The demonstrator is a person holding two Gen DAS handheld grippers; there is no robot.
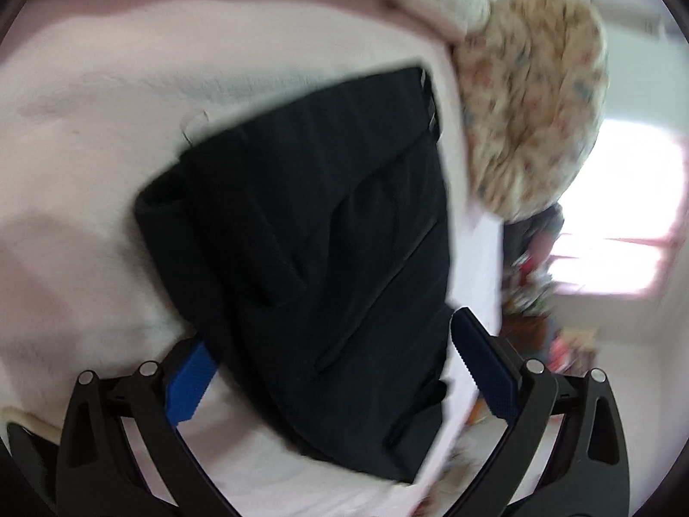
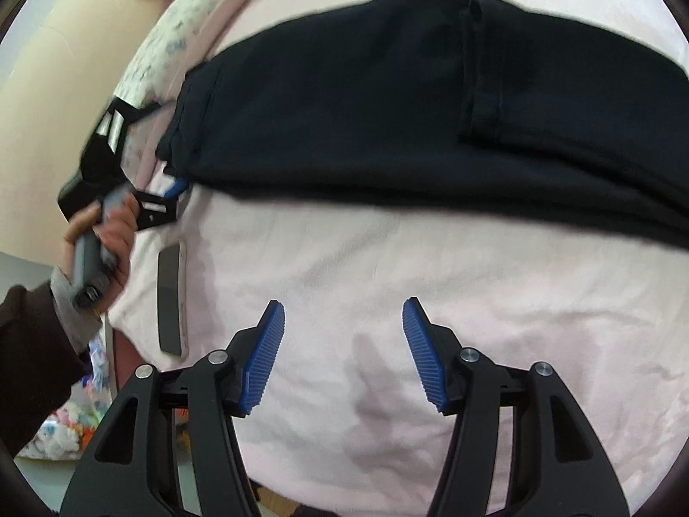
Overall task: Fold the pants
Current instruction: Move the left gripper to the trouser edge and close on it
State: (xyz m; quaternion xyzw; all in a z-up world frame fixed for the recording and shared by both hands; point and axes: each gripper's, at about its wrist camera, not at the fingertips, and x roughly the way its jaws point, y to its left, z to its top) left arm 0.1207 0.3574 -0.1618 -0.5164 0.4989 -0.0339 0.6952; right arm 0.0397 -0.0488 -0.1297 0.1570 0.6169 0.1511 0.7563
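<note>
The black pants [image 1: 310, 232] lie folded into a compact bundle on a pale pink bed sheet [image 1: 86, 138]. My left gripper [image 1: 331, 344] is open, its blue-padded fingers either side of the bundle's near end, with the left pad [image 1: 189, 379] tucked under the cloth edge. In the right wrist view the pants [image 2: 409, 107] stretch across the upper half. My right gripper [image 2: 342, 314] is open and empty over bare sheet, short of the pants. The left gripper [image 2: 172, 191] shows there at the pants' left end, held by a hand.
A floral pillow [image 1: 534, 99] lies beyond the pants by the bed's right edge. A dark phone [image 2: 170, 301] lies on the sheet [image 2: 344, 258] near the bed's left edge. Clutter sits on the floor [image 2: 64, 426] beside the bed. A bright window [image 1: 624, 224] is at right.
</note>
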